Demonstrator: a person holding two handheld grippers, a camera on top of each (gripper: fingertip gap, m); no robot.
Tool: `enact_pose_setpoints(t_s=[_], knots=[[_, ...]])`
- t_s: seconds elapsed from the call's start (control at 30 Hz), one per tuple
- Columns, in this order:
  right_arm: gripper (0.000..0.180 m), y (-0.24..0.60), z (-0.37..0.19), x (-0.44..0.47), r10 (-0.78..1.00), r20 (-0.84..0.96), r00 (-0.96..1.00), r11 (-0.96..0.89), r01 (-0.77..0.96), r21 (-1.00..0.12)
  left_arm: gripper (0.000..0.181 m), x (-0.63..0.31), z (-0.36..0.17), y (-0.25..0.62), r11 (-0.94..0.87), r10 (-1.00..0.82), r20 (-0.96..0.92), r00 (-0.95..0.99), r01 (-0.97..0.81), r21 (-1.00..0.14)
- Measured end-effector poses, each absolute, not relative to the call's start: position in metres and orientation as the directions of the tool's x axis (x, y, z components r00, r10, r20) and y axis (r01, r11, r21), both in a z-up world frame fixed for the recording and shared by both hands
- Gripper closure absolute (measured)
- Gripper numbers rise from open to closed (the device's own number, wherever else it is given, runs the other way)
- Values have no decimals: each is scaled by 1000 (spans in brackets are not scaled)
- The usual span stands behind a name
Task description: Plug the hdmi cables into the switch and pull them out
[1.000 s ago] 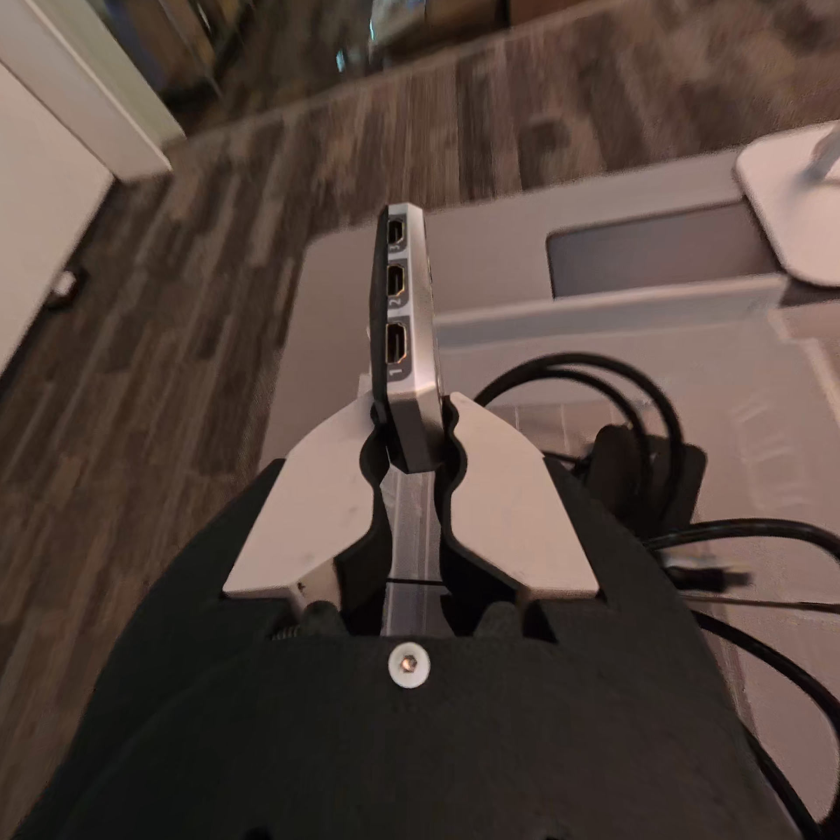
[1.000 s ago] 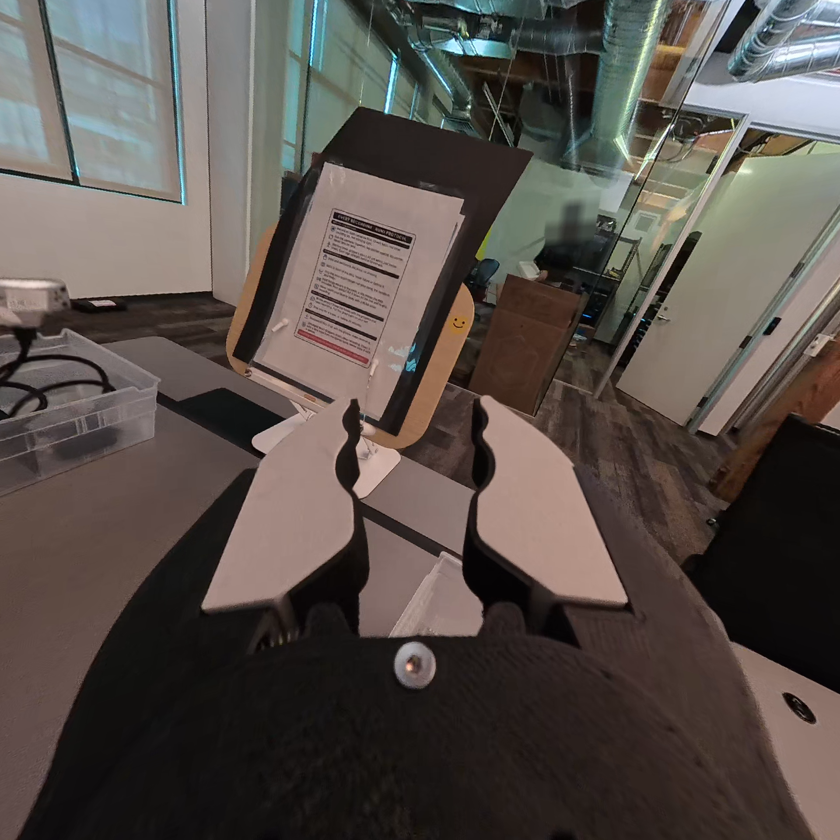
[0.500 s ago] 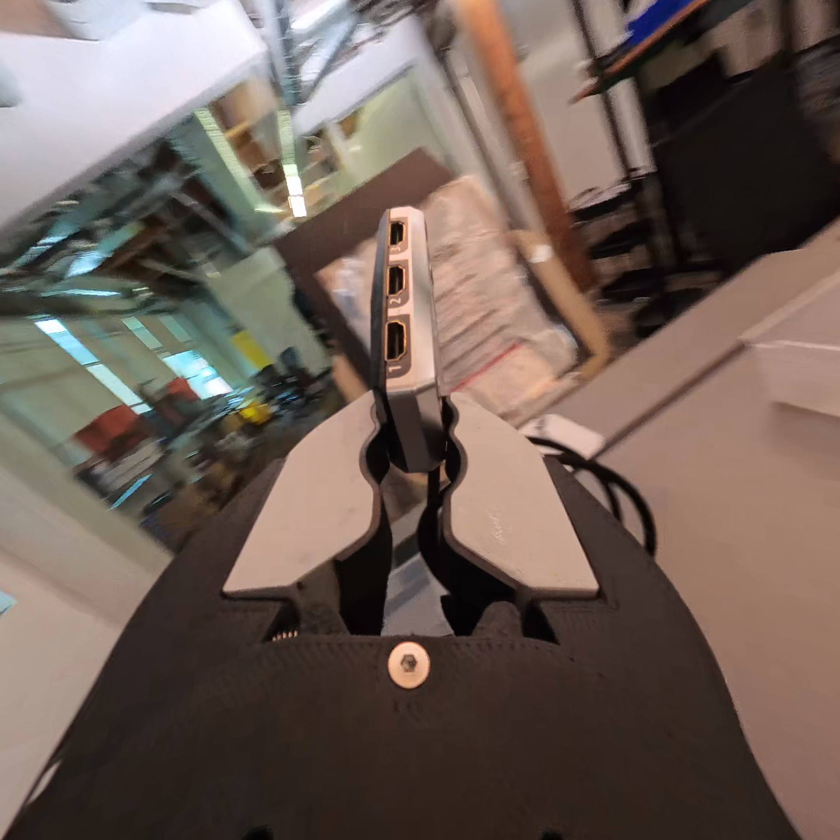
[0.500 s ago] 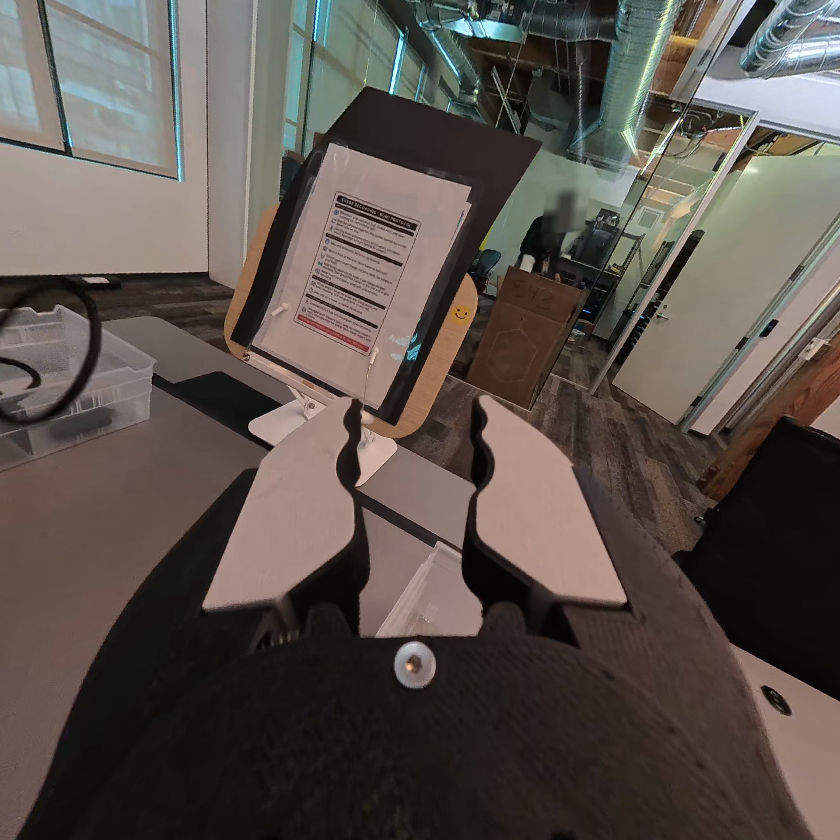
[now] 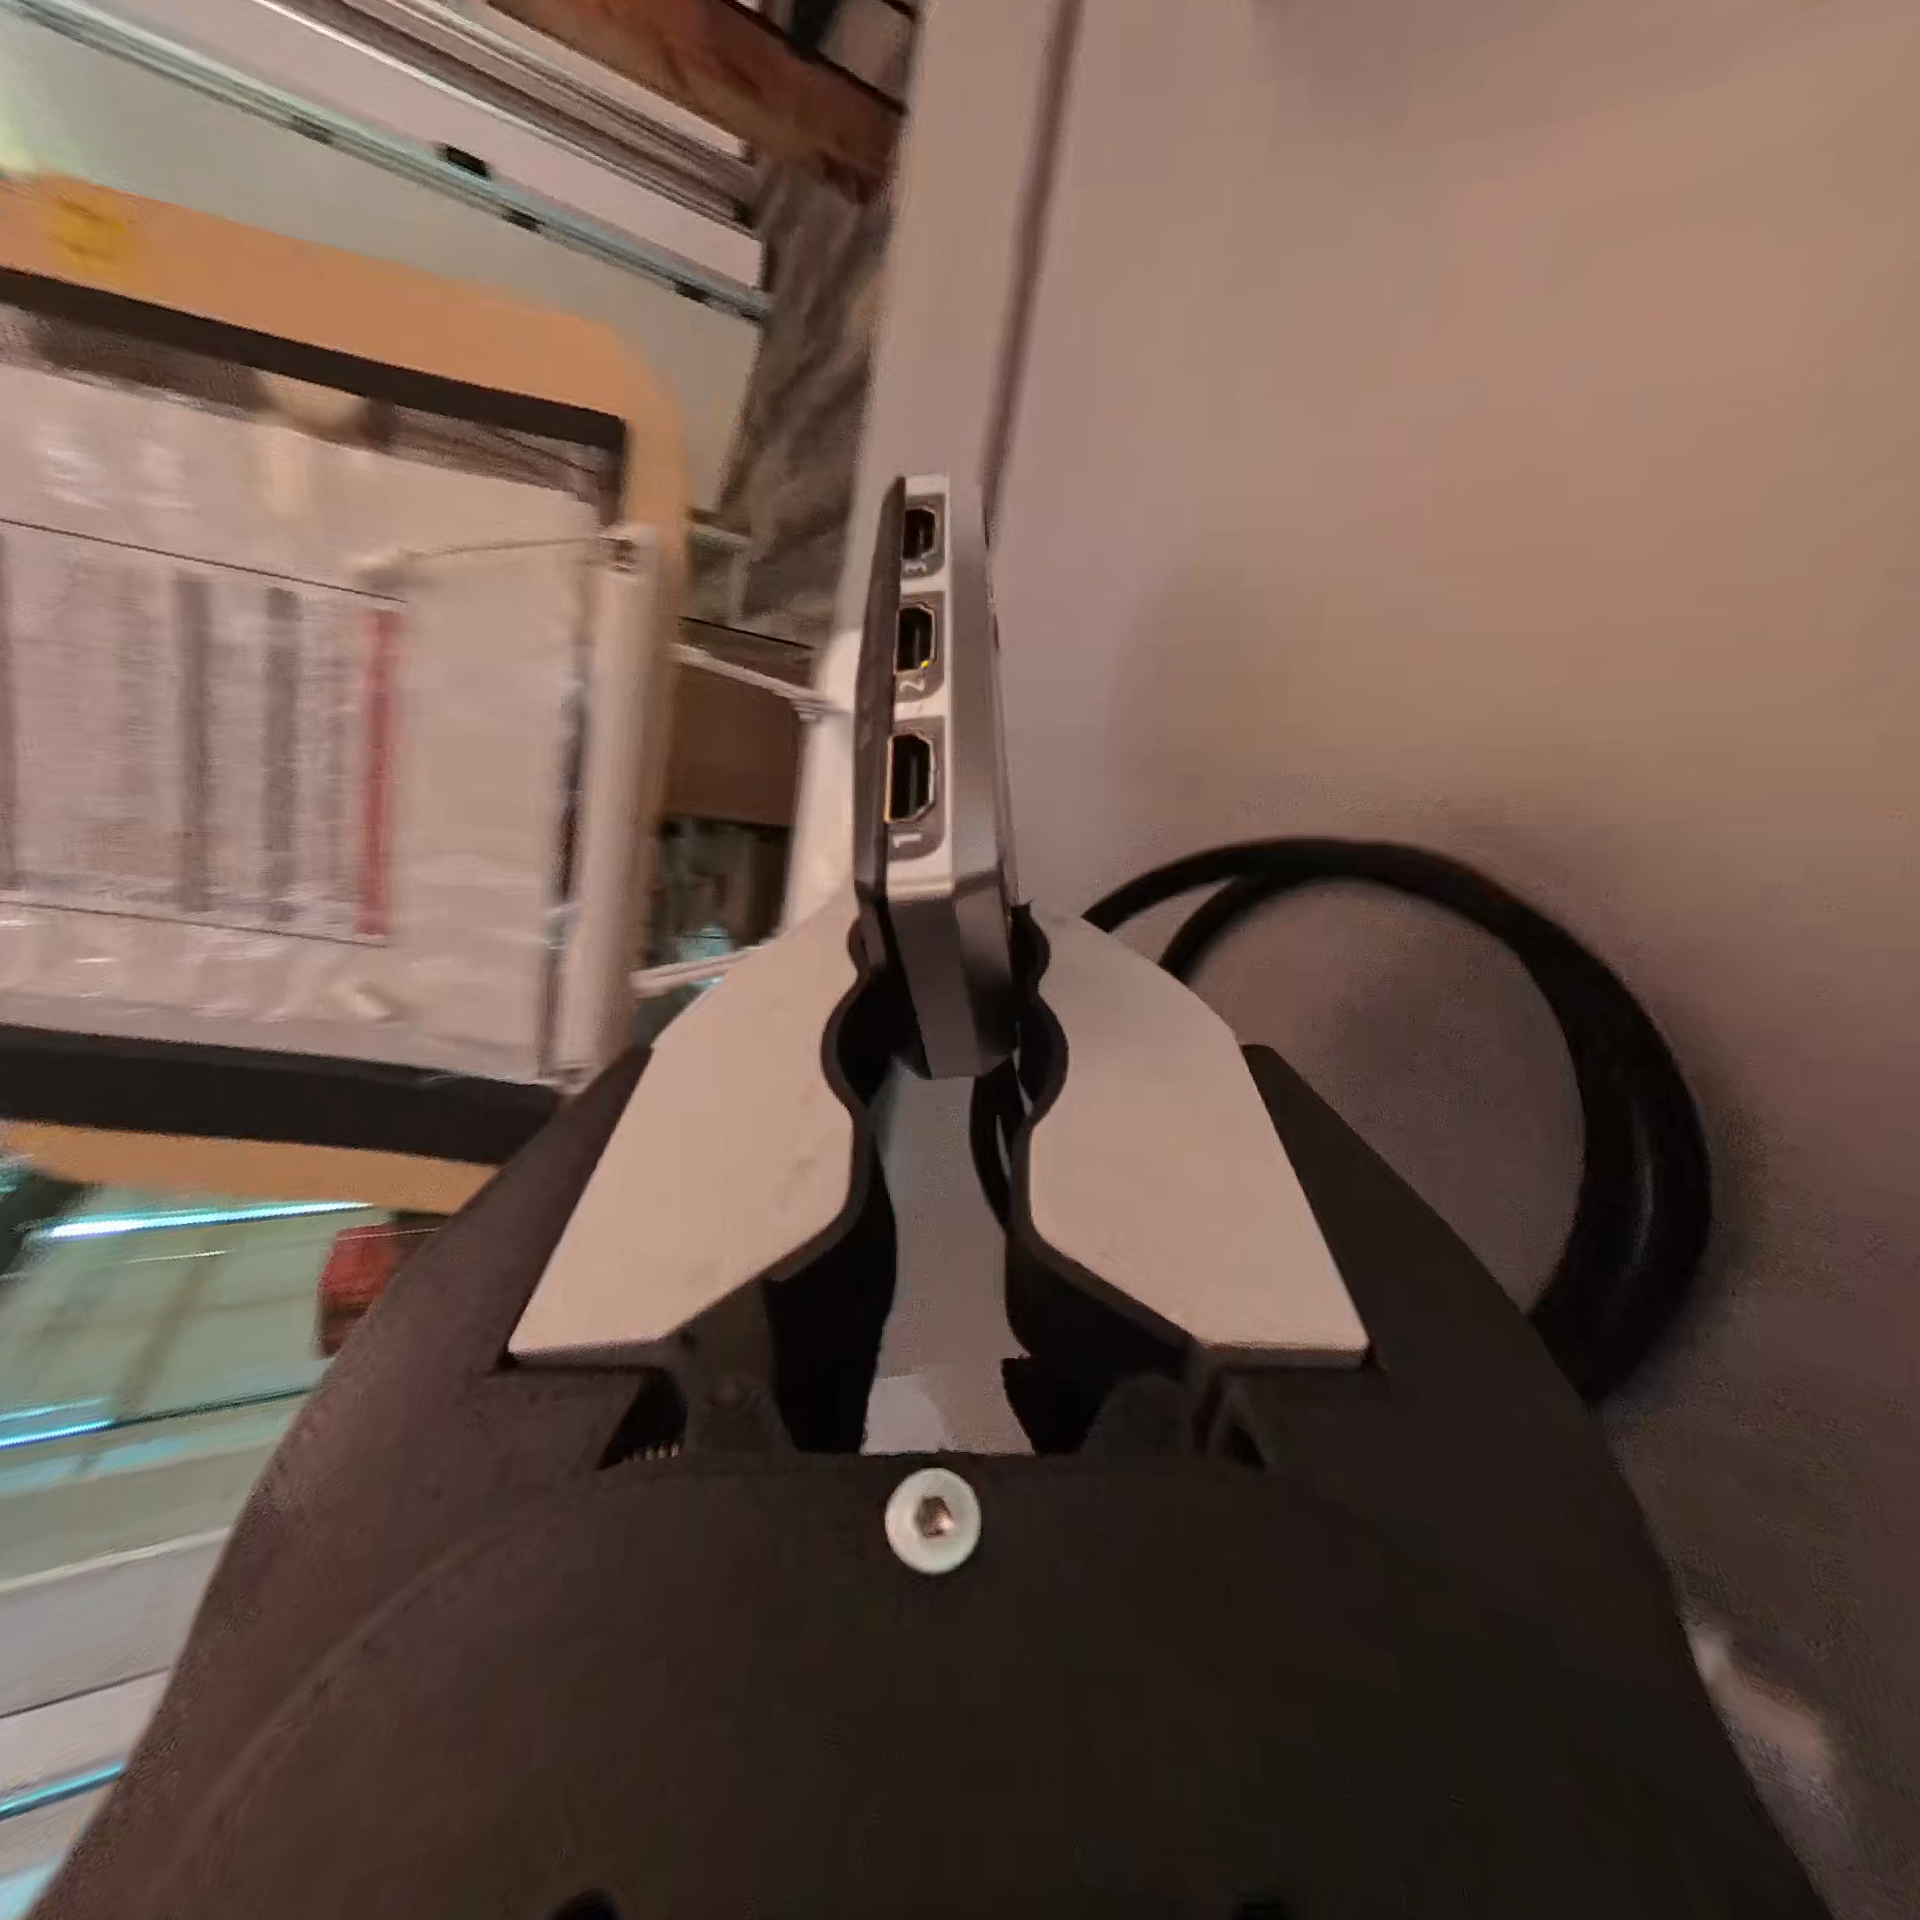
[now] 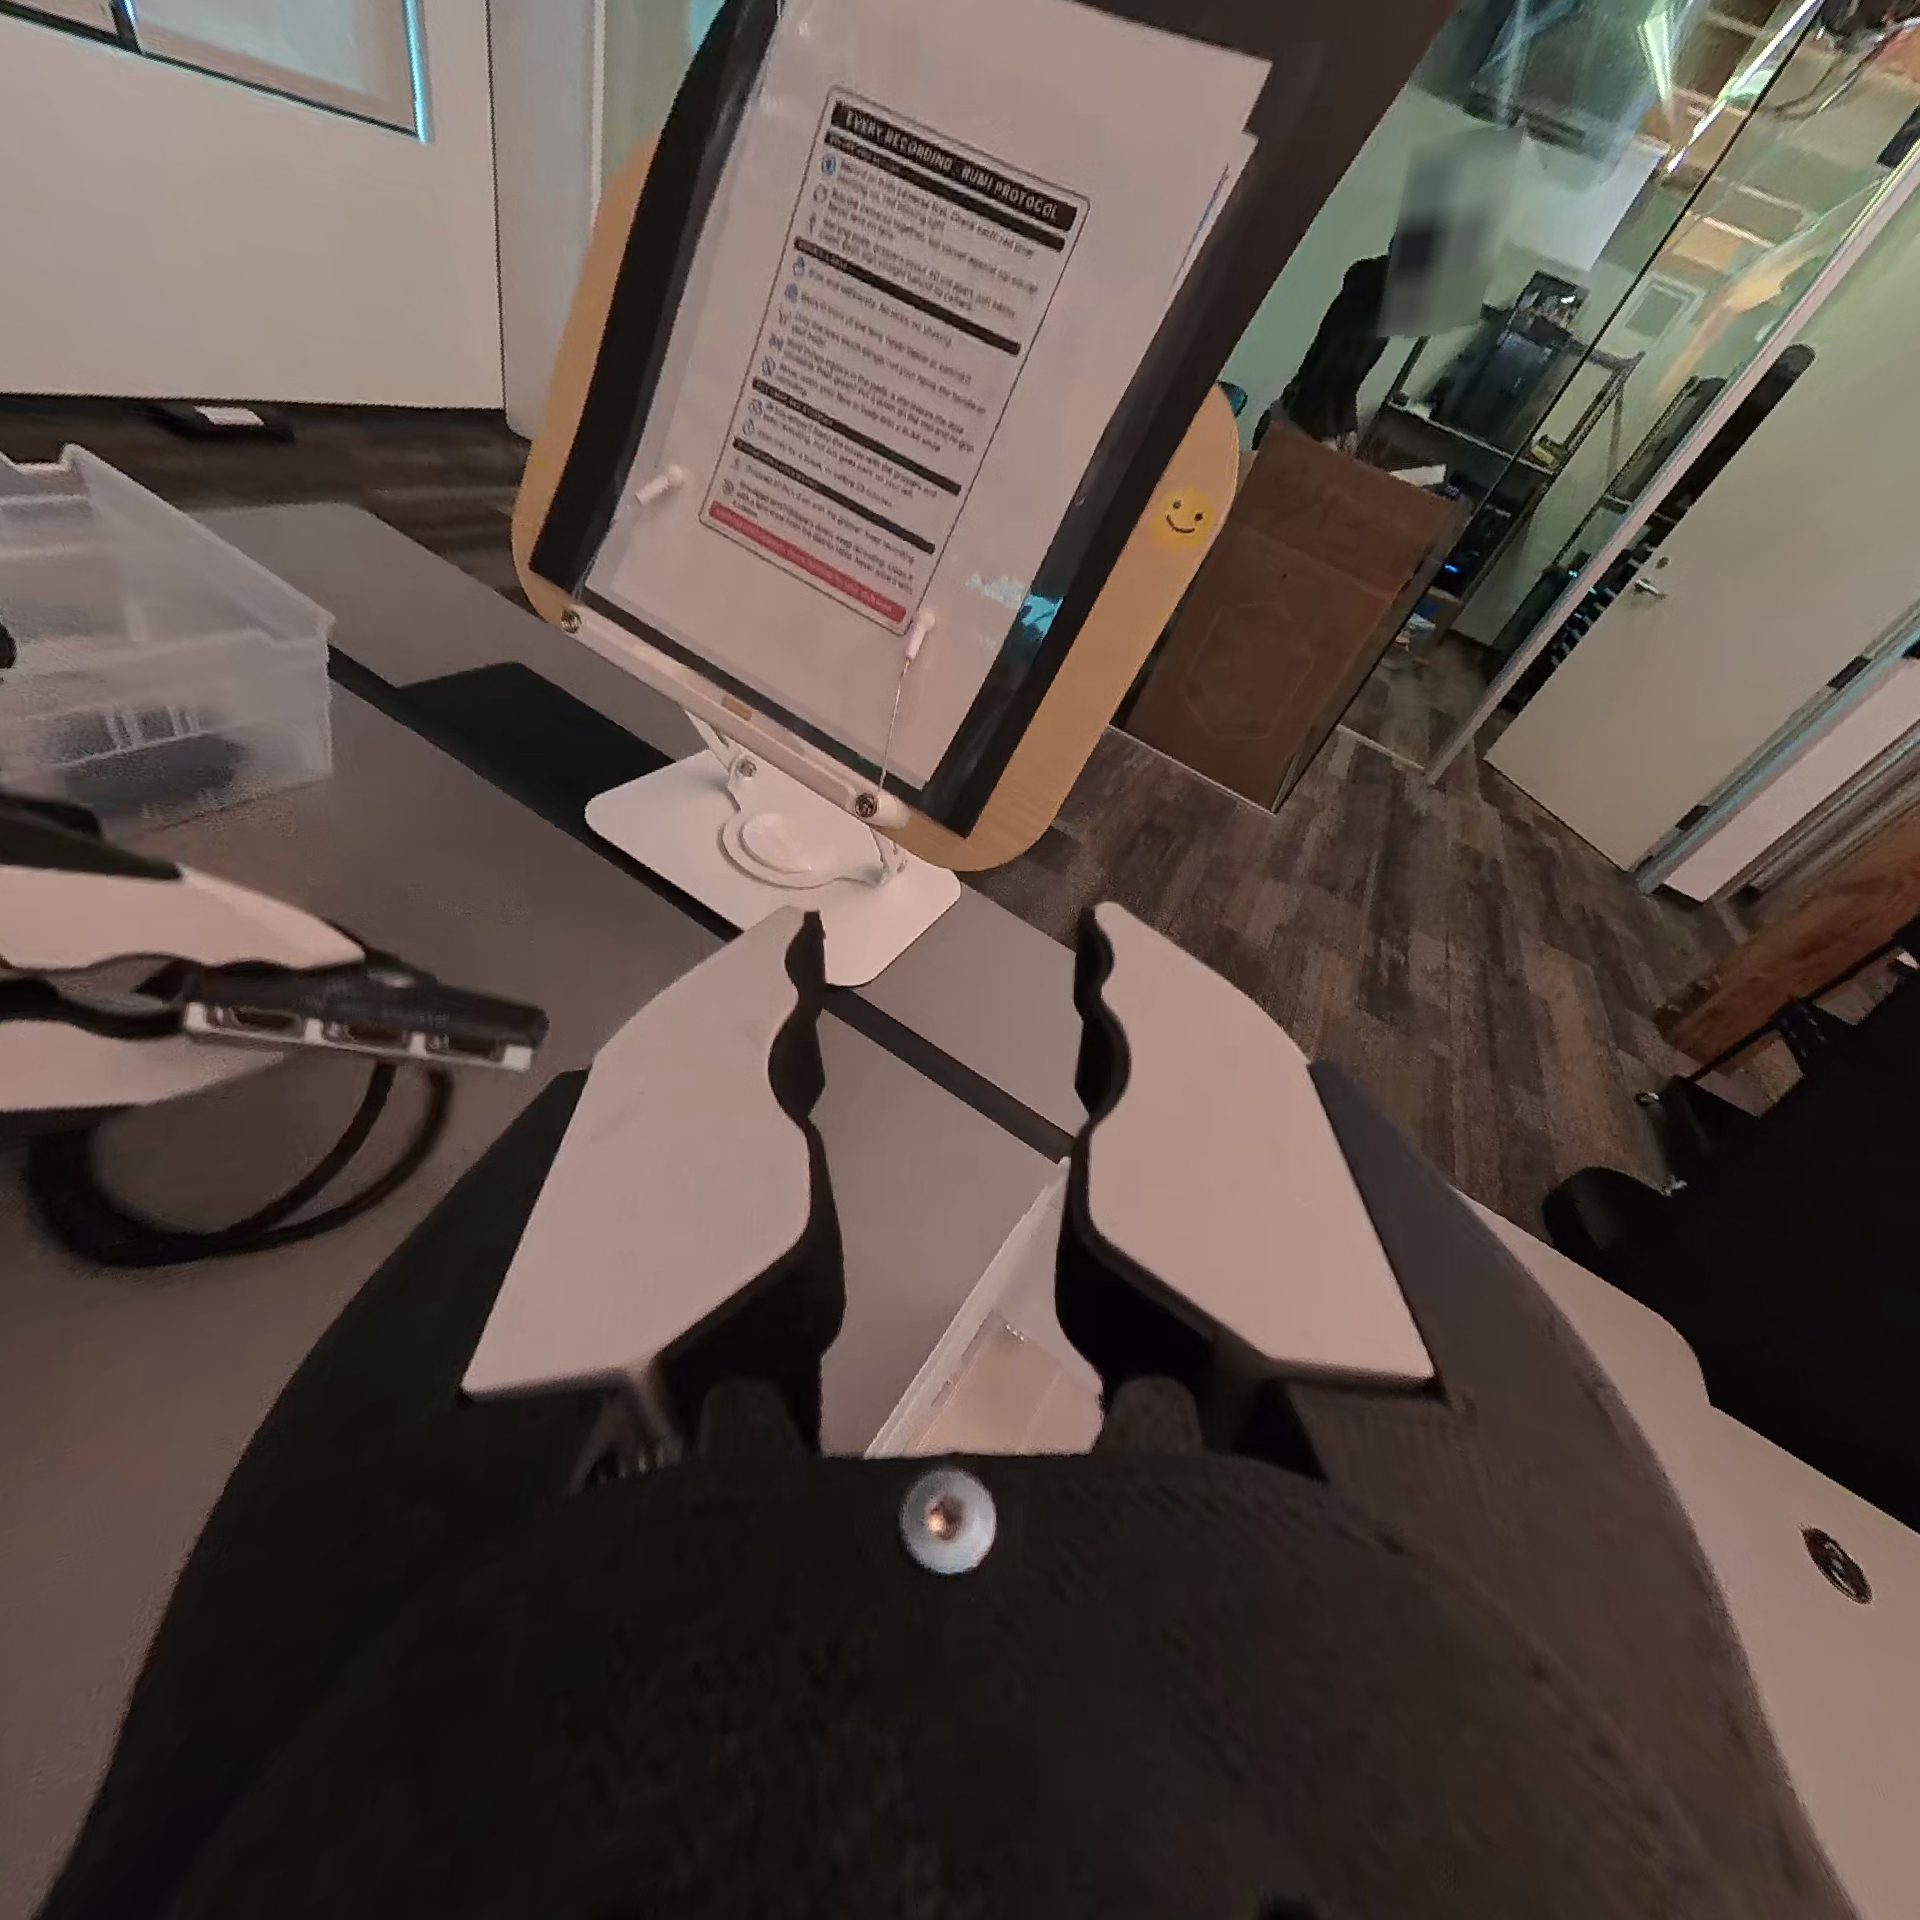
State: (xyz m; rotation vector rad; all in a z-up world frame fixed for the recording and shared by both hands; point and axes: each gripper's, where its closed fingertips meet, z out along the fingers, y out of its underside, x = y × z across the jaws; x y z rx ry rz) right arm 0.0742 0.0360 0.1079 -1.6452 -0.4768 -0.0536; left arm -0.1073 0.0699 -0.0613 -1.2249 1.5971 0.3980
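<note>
My left gripper point(image 5: 940, 971) is shut on one end of the grey HDMI switch point(image 5: 925, 717), which sticks out past the fingertips with three empty ports in a row. A black cable loop point(image 5: 1621, 1091) hangs from the switch over the grey table. In the right wrist view the switch point(image 6: 364, 1013) is held flat above the table at the left, with its cable loop point(image 6: 260, 1195) on the table below. My right gripper point(image 6: 940, 971) is open and empty, to the right of the switch, over the table.
A document stand with a printed sheet point(image 6: 894, 416) stands at the table's far edge. A clear plastic bin point(image 6: 156, 644) with dark cables sits at the far left. Another clear container point(image 6: 987, 1340) lies just below my right gripper. A person stands far off behind glass.
My left gripper has lifted the switch out of the clear bin, swung it right and rolled it, bringing it near my right gripper. The right gripper has dipped and moved slightly forward, still open.
</note>
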Motion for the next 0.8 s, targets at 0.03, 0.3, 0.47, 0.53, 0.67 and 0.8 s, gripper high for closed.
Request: enact_pose_setpoints(t_s=[0.03, 0.3, 0.47, 0.53, 0.67, 0.8], knots=[[133, 37, 107, 74, 275, 311, 910, -58, 338, -939, 161, -106, -76, 70, 404, -552, -832, 51, -857, -320], [133, 39, 103, 67, 290, 331, 898, -65, 363, -929, 146, -100, -125, 67, 334, -698, -713, 67, -851, -406], [132, 37, 105, 71, 271, 362, 892, -67, 393, -917, 124, -104, -118, 60, 225, -809, -578, 113, -848, -481], [132, 35, 109, 74, 265, 358, 895, -59, 386, -921, 123, -107, -100, 59, 207, -819, -555, 147, -826, -525], [132, 30, 116, 83, 249, 346, 905, -45, 368, -929, 121, -134, -43, 62, 171, -811, -542, 218, -798, -577], [132, 26, 124, 89, 237, 335, 912, -26, 351, -936, 130, -224, 27, 77, 46, -720, -577, 386, -803, -594]])
